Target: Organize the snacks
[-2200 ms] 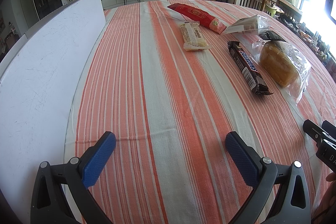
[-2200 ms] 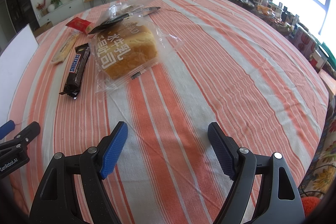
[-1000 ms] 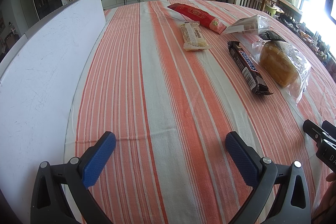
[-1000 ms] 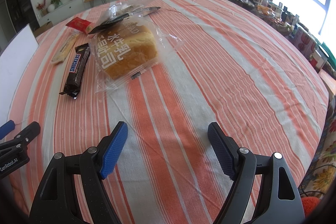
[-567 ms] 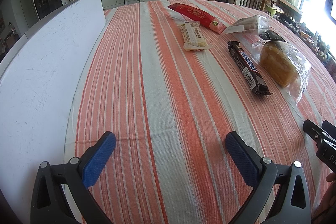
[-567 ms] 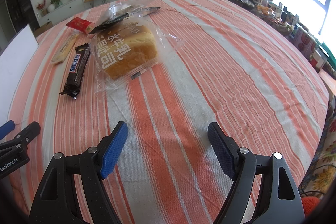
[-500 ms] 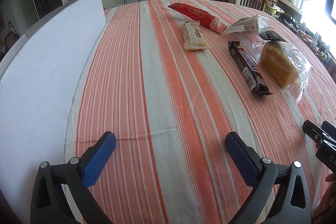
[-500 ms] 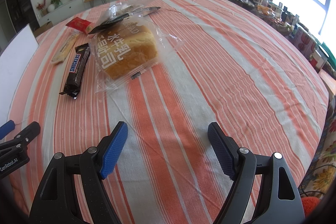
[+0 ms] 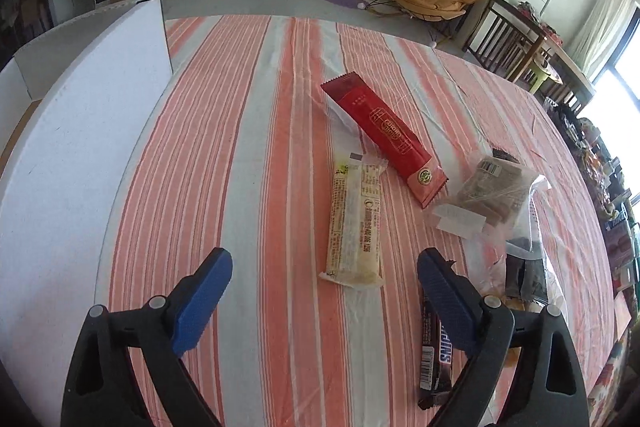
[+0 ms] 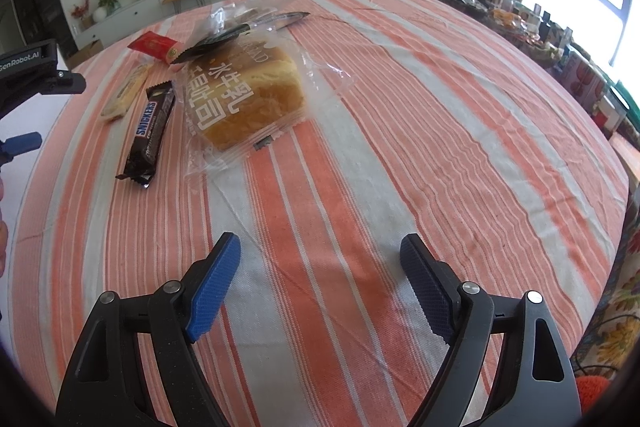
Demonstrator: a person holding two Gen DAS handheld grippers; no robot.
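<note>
Bagged bread (image 10: 248, 99) beside Snickers bar (image 10: 150, 135)

Snickers bar (image 9: 435, 355) partly behind tool

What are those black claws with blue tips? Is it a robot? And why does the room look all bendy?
It's not a robot. A person holds two grabbing tools, one in each hand. Each tool carries a small camera with a very wide lens, which bends the room.

One picture looks along the left gripper, the other along the right gripper. Neither holds anything. The left one's jaws are closing a little, the right one's opening a little, with nothing between them.

On the striped tablecloth lie snacks: a Snickers bar, a bagged bread loaf, a pale yellow wrapped bar, a long red packet and a clear bag of dark snacks. A white board lies at the left.
</note>
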